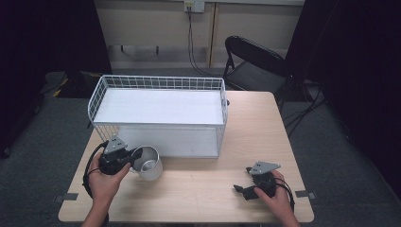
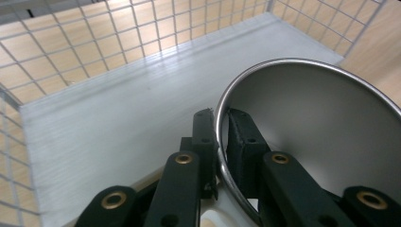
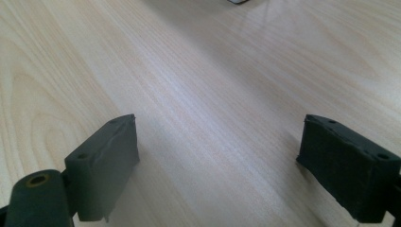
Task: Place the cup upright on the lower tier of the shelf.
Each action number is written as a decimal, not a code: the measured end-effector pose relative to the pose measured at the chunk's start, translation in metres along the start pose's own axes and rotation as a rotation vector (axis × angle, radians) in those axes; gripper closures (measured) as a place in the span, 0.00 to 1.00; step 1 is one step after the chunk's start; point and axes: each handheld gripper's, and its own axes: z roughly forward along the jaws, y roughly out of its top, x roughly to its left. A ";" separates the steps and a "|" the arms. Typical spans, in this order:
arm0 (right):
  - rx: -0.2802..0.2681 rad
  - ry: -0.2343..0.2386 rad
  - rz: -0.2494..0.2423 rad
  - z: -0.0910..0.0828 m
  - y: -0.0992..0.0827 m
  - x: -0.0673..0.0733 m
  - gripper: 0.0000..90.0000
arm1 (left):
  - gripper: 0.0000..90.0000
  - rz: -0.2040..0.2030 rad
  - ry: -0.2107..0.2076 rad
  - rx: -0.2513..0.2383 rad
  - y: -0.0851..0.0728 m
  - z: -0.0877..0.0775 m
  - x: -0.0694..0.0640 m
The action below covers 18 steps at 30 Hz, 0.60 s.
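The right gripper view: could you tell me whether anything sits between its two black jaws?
No: the right gripper has its jaws standing wide apart over the bare light wooden table, with nothing between them.

I see even overhead light on the table (image 1: 213, 184), dark curtains at both sides of the high view | soft shadows lower left under the cup (image 1: 147, 163) | glare on its steel rim | my close gripper views blurred at the bottom edge, grain slightly soft.

Wire rack (image 1: 158, 113) blocks table's (image 1: 265, 142) far half; open tabletop right of cup (image 1: 149, 163).
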 end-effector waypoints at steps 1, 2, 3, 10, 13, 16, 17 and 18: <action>0.000 0.000 0.000 0.000 0.000 0.000 0.13 | 0.91 -0.008 0.006 0.001 0.001 0.000 0.001; 0.000 0.000 0.000 0.000 0.000 0.000 0.13 | 0.91 -0.008 0.006 0.001 0.001 0.000 0.001; 0.000 0.000 0.000 0.000 0.000 0.000 0.13 | 0.91 -0.006 0.021 0.004 0.003 -0.001 0.001; 0.000 0.000 0.000 0.000 0.000 0.000 0.13 | 0.91 -0.009 0.044 -0.001 0.008 0.001 0.004; 0.000 0.000 0.000 0.000 0.000 0.000 0.13 | 0.91 -0.013 0.050 -0.012 0.010 0.002 0.004; 0.000 0.000 -0.001 0.000 0.000 0.000 0.13 | 0.91 -0.005 0.058 -0.021 0.014 0.003 0.003; 0.000 0.000 0.000 0.000 0.000 0.000 0.13 | 0.91 -0.011 0.062 -0.029 0.015 0.003 0.002; 0.000 0.000 0.000 0.000 0.000 0.000 0.13 | 0.91 -0.011 0.064 -0.031 0.016 0.003 0.002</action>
